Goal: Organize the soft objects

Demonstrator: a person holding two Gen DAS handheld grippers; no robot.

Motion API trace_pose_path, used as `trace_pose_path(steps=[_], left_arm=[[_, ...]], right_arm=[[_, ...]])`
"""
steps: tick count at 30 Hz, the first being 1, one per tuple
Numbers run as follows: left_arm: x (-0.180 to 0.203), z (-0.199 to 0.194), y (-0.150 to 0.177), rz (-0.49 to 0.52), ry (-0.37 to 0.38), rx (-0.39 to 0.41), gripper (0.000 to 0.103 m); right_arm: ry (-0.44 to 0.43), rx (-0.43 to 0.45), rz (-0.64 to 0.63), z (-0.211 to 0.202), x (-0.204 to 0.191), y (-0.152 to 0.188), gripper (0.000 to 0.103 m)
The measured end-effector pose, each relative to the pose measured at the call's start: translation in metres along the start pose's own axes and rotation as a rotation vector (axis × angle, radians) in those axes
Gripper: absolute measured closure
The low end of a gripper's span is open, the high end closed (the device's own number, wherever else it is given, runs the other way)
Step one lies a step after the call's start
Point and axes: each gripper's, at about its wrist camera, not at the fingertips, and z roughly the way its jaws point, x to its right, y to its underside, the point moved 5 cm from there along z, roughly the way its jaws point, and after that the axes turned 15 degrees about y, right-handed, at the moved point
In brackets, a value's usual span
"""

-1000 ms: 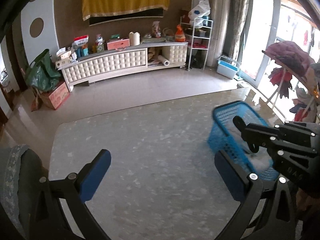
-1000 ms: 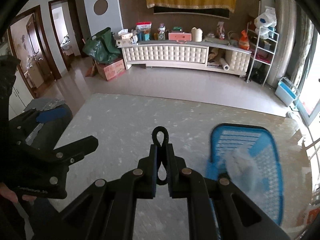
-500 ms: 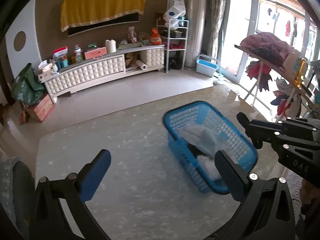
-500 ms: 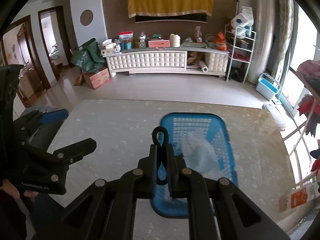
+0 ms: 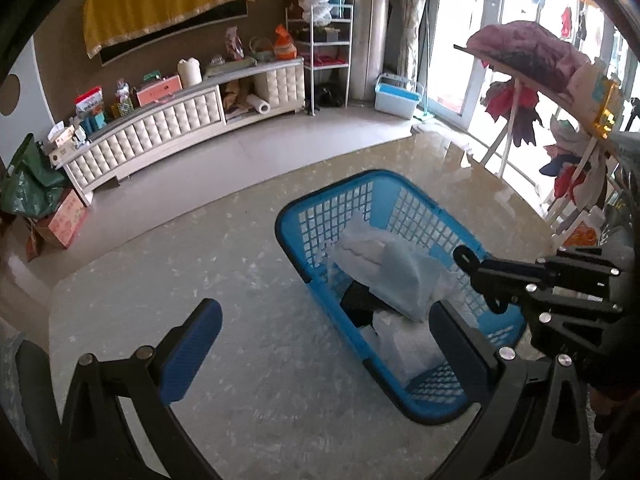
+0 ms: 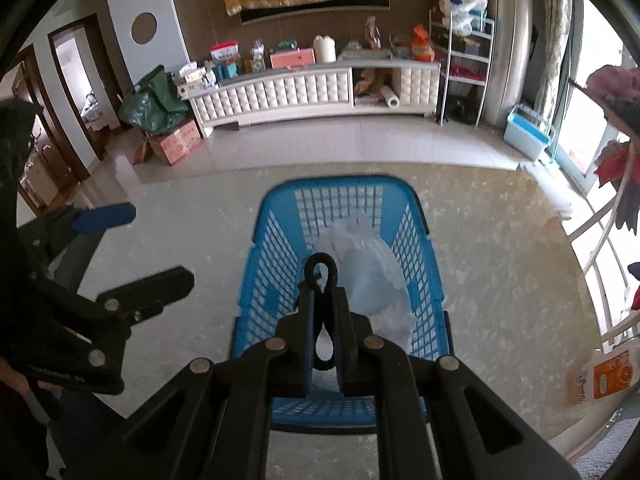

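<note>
A blue plastic basket (image 5: 360,188) stands on the marble table; it also shows in the right wrist view (image 6: 340,188). Inside lie soft white and pale blue bagged items (image 5: 392,268), seen too in the right wrist view (image 6: 368,276), with a dark item under them. My left gripper (image 5: 324,332) is open and empty, just left of the basket's near end. My right gripper (image 6: 322,300) is shut on a black looped band (image 6: 320,268) and hovers above the basket's near half. The right gripper also shows in the left wrist view (image 5: 492,280).
The marble table (image 5: 200,280) has its far edge toward a tiled floor. A padded cabinet (image 6: 300,92) stands at the back wall. A clothes rack with garments (image 5: 532,60) stands close at the table's right. An orange-labelled packet (image 6: 604,376) lies at the table's right edge.
Both grippers swung right, toward the basket; it now sits central in both views. The right gripper kept hold of the black band. The left gripper stayed open.
</note>
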Motion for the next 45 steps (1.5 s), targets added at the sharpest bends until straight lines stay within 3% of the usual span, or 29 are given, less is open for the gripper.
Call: trace_pose_path(steps=[10,19,22,24,28,30,38,45], left_arm=[[-0.028,0.061,0.012,-0.041,0.003,-0.086,0.000],[-0.042,0.073,0.022,-0.072,0.024,-0.095,0.000],[-0.046,0.073,0.028,-0.079,0.020,-0.100,0.000],[-0.047,0.071,0.029,-0.087,0.027,-0.095,0.000],[-0.045,0.064,0.030,-0.079,0.024,-0.079,0.000],[-0.044,0.057,0.029,-0.068,0.017,-0.068,0.000],[-0.039,0.010,0.031,-0.056,0.000,0.029,0.000],[-0.025,-0.060,0.048,-0.034,-0.056,0.137,0.000]], right_arm=[[-0.011,-0.104,-0.002,0.053,0.006,0.009,0.095],[0.020,-0.151,-0.029,0.071,0.002,0.013,0.090],[0.031,-0.158,-0.034,0.074,0.006,0.015,0.073],[0.040,-0.160,-0.035,0.075,0.006,0.015,0.051],[0.044,-0.168,-0.028,0.073,0.008,0.016,0.035],[0.041,-0.169,-0.024,0.071,0.011,0.017,0.022],[0.038,-0.109,-0.001,0.044,0.017,0.019,0.000],[0.063,-0.005,-0.012,-0.005,0.004,0.023,0.000]])
